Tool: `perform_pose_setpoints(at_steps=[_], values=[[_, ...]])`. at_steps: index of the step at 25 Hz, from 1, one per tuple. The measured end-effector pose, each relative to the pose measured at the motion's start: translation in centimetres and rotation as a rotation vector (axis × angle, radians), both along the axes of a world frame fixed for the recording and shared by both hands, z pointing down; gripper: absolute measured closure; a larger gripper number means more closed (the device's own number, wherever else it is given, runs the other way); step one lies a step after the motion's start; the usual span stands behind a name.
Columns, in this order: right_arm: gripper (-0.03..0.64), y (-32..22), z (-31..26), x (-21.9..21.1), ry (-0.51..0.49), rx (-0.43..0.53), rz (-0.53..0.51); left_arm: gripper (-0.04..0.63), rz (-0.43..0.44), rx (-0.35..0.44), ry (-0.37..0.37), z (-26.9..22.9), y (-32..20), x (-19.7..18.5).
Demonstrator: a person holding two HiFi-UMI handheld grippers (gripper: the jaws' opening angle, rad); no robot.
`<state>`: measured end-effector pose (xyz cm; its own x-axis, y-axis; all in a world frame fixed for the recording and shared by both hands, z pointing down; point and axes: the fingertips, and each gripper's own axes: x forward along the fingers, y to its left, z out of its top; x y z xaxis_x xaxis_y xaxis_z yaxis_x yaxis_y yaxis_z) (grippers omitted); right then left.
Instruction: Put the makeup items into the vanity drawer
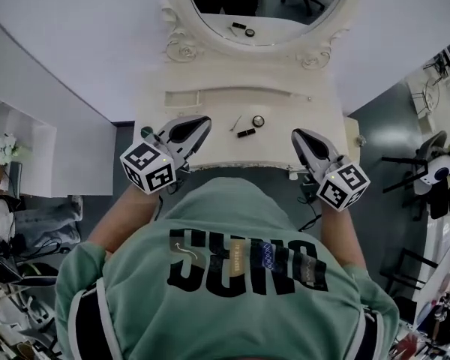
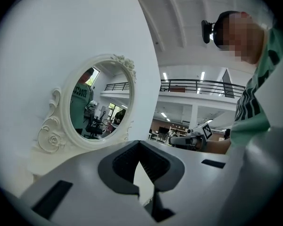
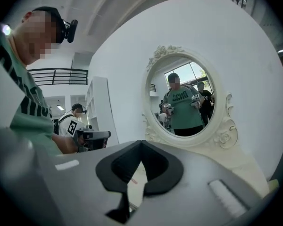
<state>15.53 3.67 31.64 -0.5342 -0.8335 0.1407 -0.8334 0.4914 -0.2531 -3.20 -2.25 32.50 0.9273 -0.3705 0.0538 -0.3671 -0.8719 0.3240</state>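
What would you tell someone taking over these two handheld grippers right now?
Left gripper: shut, empty, over the white vanity table's front edge.
Right gripper: shut, empty, same edge.
Things: small round compact, black tube and thin pale stick lie together on the tabletop, between the grippers.
Done: nothing stowed; no drawer seen open.
To do: open the drawer, put all three in.
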Motion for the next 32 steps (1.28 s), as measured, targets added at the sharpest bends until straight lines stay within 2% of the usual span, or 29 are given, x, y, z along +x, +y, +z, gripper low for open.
perform_pose_setpoints(at_steps=[3,6,9,13,18,24,28,30,32], values=[[0.607,-2.8,0.9,2.8,-0.025,-0.013,-0.012,0.592,-0.015,-0.017,-0.013,1.7,-2.3,2.2],[0.607,-6.1,1.9,5.4,-0.026,-0.003,-0.080,0.592,-0.091,-0.021,-0.045,3.9,-5.2,4.4],[0.607,-8.4,3.2,7.4,-0.026,-0.014,-0.168,0.592,-0.194,-0.086,-0.042,5.8,-6.6,6.2],[0.607,-11.4,3.8,8.7,-0.018,-0.025,-0.236,0.592,-0.244,-0.135,-0.029,6.8,-7.2,8.1],[0.607,-14.1,4.6,6.0,0.039,-0.022,-0.322,0.592,-0.285,-0.159,-0.056,8.5,-8.8,6.3],[0.607,-17.5,7.3,-1.0,0.097,-0.052,-0.426,0.592,-0.321,-0.152,-0.126,12.0,-10.8,1.7],[0.607,-19.7,9.4,-6.4,0.112,-0.059,-0.491,0.592,-0.335,-0.129,-0.233,15.1,-11.6,-1.7],[0.607,-20.2,10.5,-9.2,0.119,-0.066,-0.532,0.592,-0.309,-0.101,-0.352,17.4,-11.6,-3.3],[0.607,-20.0,11.8,-11.5,0.127,-0.081,-0.576,0.576,-0.246,-0.070,-0.520,20.6,-10.8,-4.7]])
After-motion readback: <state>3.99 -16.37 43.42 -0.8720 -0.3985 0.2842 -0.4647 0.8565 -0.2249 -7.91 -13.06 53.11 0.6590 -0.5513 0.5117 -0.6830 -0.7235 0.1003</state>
